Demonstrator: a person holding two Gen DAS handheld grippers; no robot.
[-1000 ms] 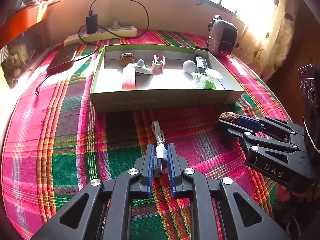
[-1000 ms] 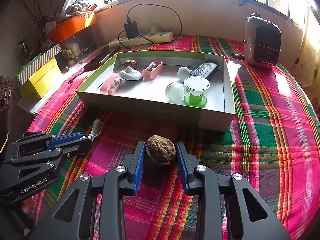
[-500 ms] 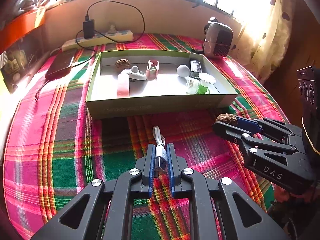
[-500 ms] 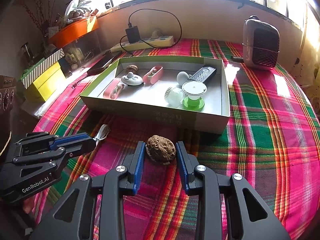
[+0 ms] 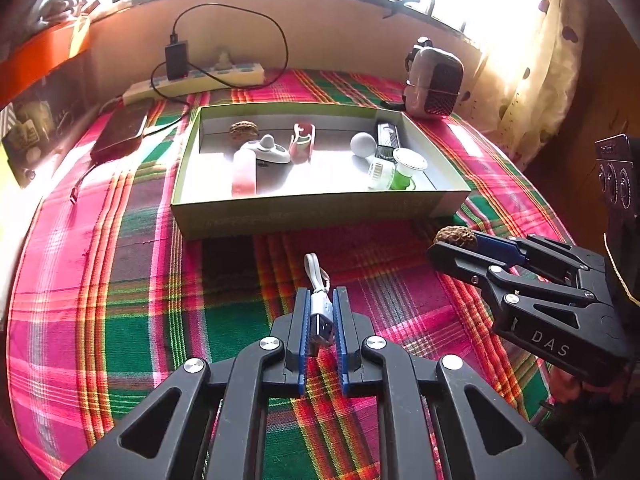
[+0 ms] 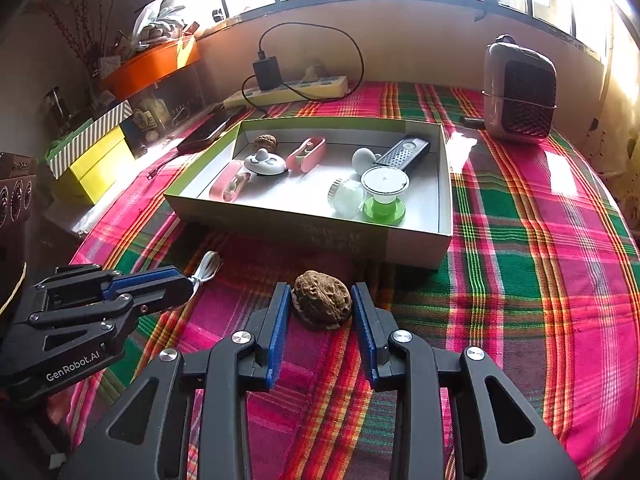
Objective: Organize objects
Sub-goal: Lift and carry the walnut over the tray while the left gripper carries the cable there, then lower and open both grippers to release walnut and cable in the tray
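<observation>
My left gripper is shut on a short white USB cable, whose loop sticks out past the fingertips above the plaid cloth. It also shows in the right wrist view at the left. My right gripper is shut on a brown walnut and holds it in front of the box; it shows in the left wrist view too. The open green box holds a second walnut, pink cases, a white ball, a black grater and a green-based jar.
A small heater stands at the back right. A power strip with a black charger lies along the back wall. A dark phone lies left of the box. Yellow boxes sit off the table's left edge.
Both grippers have risen and drawn back from the box, each keeping its object; the box looks smaller and farther away.
</observation>
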